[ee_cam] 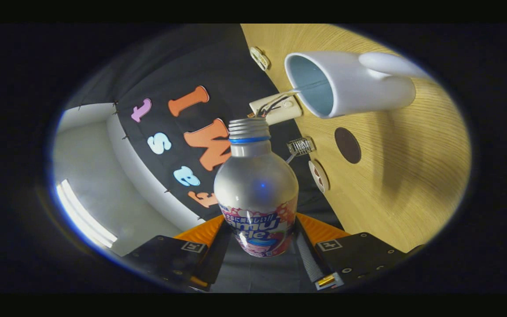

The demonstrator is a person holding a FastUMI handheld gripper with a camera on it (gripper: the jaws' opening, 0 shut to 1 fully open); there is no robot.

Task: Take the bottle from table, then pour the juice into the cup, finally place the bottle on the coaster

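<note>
Jaws are closed on the silver metal bottle with a printed pink and white label point(256, 193): both black fingers point(218, 248) of the gripper point(260, 246) press on its lower body, one at each side, w/ the orange parts of the gripper showing behind them. Bottle sits between the fingers and points straight ahead, away from the camera. Its cap is off, the threaded neck is bare, and a blue ring goes around the neck just below the thread.

Whole view is strongly tilted, so the light wooden table w/ fine grain point(394, 185) stands like a wall beside the bottle. White ceramic cup w/ a handle point(350, 86) stands on that table, beyond the bottle mouth and a bit to the side; its opening faces toward the bottle and the inside looks pale blue. Bottle mouth is near the cup rim but not touching it. If liquid is coming out, I cannot tell.

Dark brown round coaster point(347, 145) lies flat on the table, between the cup and the fingers, apart from both.

At the table edge, next to the black cloth wall, are a few small things: a cream-coloured box w/ black wires point(277, 108), a small clear plastic piece point(300, 146), and two small round whitish discs point(318, 176), point(260, 58).
</note>
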